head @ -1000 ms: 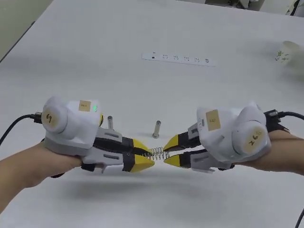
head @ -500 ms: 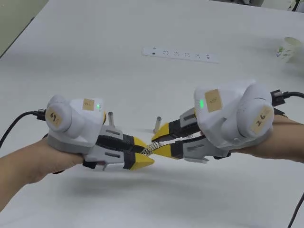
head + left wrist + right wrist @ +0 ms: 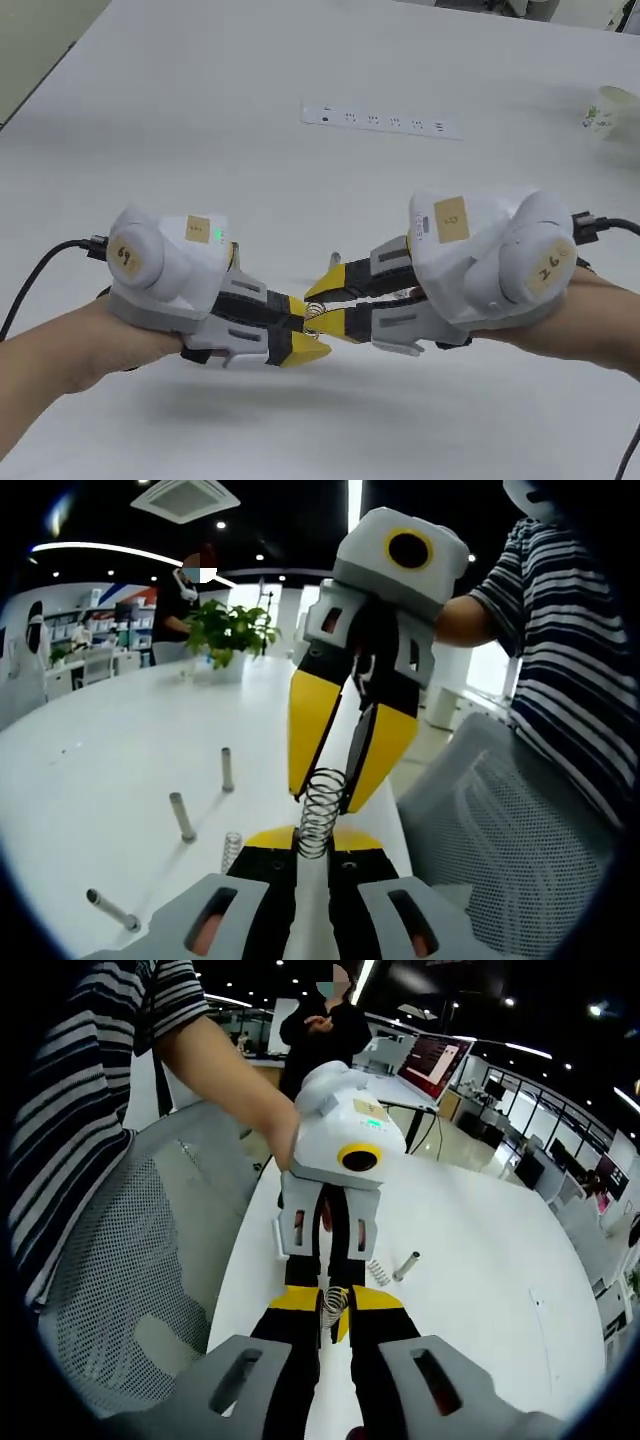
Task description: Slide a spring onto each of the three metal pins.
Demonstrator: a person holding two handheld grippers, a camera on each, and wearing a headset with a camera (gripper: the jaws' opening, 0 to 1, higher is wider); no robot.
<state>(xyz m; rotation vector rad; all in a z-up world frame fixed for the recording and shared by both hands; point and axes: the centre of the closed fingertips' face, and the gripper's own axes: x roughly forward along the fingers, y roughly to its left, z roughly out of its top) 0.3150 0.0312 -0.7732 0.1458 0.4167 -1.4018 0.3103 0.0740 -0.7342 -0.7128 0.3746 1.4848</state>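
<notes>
Above the white bench (image 3: 300,180), my left gripper (image 3: 322,848) pinches a small coiled metal spring (image 3: 322,805); right gripper (image 3: 320,305) jaws flank its other end, can't tell if clamped.

Left hand-held gripper (image 3: 308,328): rounded white housing, grey underside, black jaw links, yellow tips. A tan label (image 3: 128,258) on the round rear end reads "69". A smaller tan patch (image 3: 197,228) sits on top, its writing too faint to read, with a green lamp (image 3: 215,236) lit beside it. A black left cable (image 3: 45,268) leaves the rear.

Right hand-held gripper (image 3: 328,305): same build and colours. Its rear label (image 3: 548,268) reads "26", and there is a top patch (image 3: 452,218) on the housing. A black right cable (image 3: 612,226) is at the back.

Person wears a short-sleeved striped top (image 3: 555,605), dark and white bands.
</notes>
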